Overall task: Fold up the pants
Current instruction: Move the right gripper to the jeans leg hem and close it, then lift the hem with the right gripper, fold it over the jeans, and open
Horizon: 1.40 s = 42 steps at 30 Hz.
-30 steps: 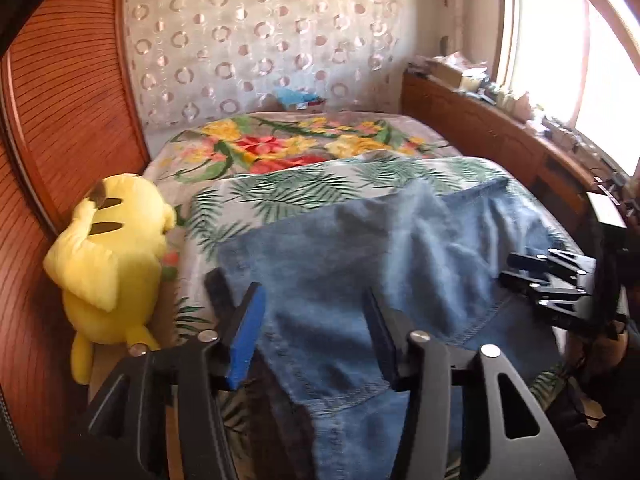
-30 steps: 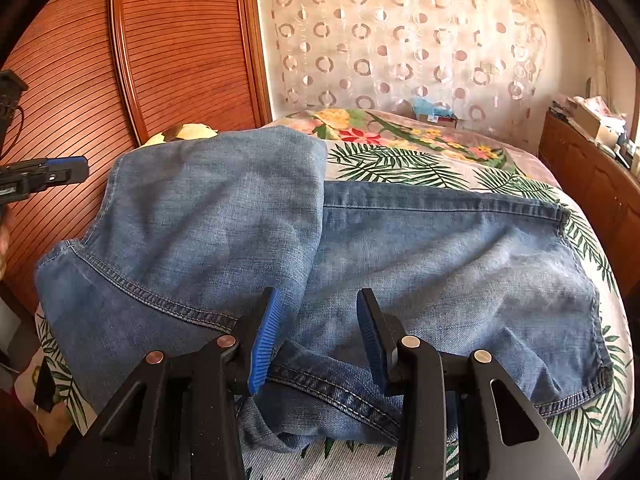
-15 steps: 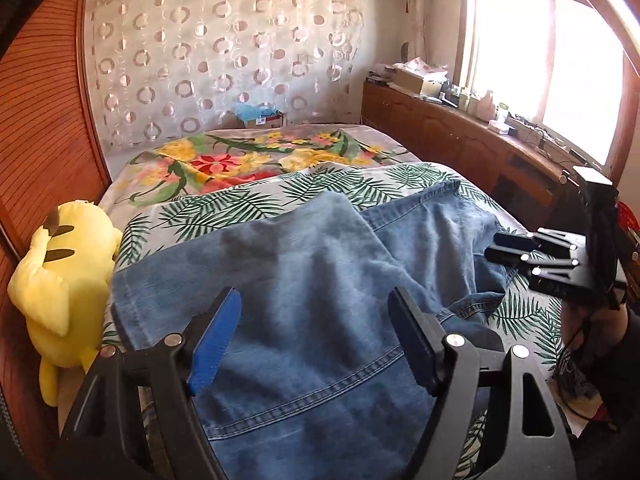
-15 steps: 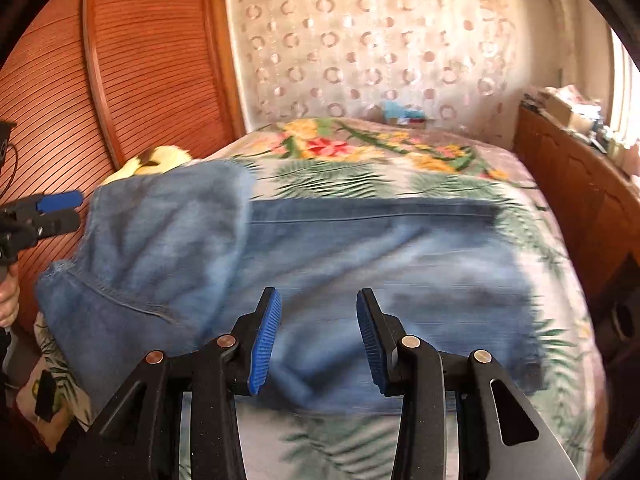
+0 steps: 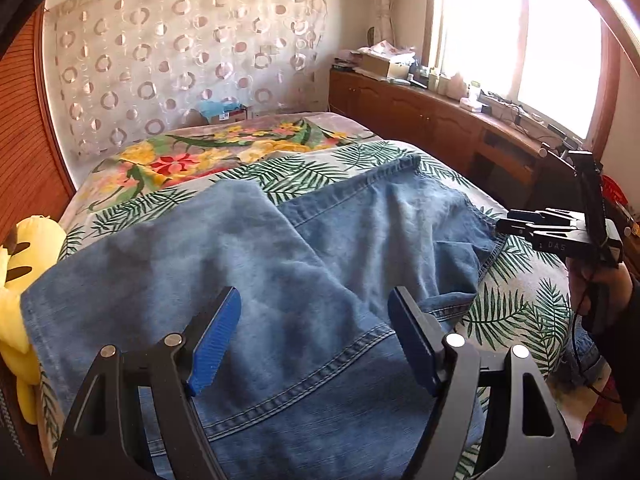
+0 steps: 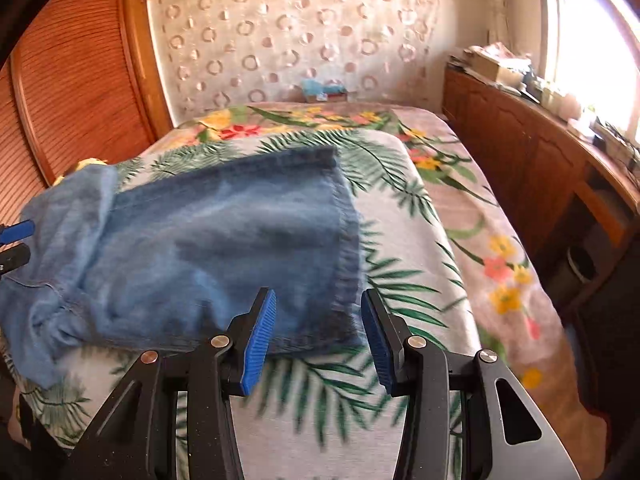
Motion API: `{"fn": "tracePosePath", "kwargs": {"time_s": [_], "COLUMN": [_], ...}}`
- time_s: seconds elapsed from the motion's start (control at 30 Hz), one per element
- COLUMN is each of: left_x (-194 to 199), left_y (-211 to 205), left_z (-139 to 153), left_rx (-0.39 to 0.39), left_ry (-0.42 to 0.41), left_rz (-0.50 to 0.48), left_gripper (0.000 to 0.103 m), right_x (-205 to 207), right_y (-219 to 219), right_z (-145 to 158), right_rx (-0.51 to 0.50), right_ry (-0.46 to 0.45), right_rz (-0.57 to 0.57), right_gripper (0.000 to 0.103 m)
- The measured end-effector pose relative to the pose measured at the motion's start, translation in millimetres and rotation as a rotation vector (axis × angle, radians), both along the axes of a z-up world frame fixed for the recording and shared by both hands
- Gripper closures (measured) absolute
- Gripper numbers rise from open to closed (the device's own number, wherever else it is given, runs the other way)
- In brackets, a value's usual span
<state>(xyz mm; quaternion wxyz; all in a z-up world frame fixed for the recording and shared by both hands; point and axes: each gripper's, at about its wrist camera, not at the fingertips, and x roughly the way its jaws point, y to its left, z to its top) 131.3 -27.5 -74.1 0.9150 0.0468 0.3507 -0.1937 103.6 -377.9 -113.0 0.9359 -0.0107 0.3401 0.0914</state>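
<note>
Blue jeans [image 5: 304,264] lie across a bed [image 6: 472,216], one part already turned over the rest, as a person works on folding them with a gripper in each hand. The left gripper [image 5: 314,338] hangs above the doubled denim, its jaws wide apart and gripping nothing; they have just been opening, with cloth below them but none pinched between. The right gripper [image 6: 318,334] hovers over the near corner of the jeans at the hem, its jaws partly open and having just opened a little further, also holding nothing.

The work appears to be between folds: one fold is laid and both grippers are free. The next move likely calls for picking an edge, closing the pads on the layers together, and carrying it over so the seams line up, without dragging the lower layer along the leaf-print cover.

Much stays unclear. The right wrist view is smeared by motion, so the hem stitching and the exact layering at the corner cannot be read. The jeans' near edge runs out of the left view beneath the gripper, and a yellow plush toy [image 5: 20,264] is partly covered by the cloth at the left. Only part of the hand [image 5: 600,292] behind the right gripper shows, at the frame's edge.
</note>
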Motion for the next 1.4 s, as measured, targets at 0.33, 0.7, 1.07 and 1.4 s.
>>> {"fn": "tracePosePath", "kwargs": {"time_s": [0.33, 0.7, 1.07, 1.4], "left_x": [-3.1, -3.2, -4.6, 5.1], "left_y": [-16.3, -9.2, -6.8, 9.3], "left_z": [-10.4, -3.9, 2.2, -25.7], "left_rx": [0.026, 0.019, 0.013, 0.055], "left_ry": [0.019, 0.005, -0.017, 0.036], "left_rz": [-0.027, -0.005, -0.011, 0.045], "left_gripper": [0.026, 0.026, 0.026, 0.026], "right_x": [16.2, -1.1, -43.3, -36.2], "right_y": [0.7, -19.4, -71.6, -50.0], "right_z": [-1.3, 11.1, 22.9, 24.2], "right_rx": [-0.006, -0.041, -0.003, -0.013], "right_ry": [0.071, -0.007, -0.023, -0.026], "right_rz": [-0.006, 0.025, 0.002, -0.023], "right_gripper": [0.057, 0.088, 0.088, 0.088]}}
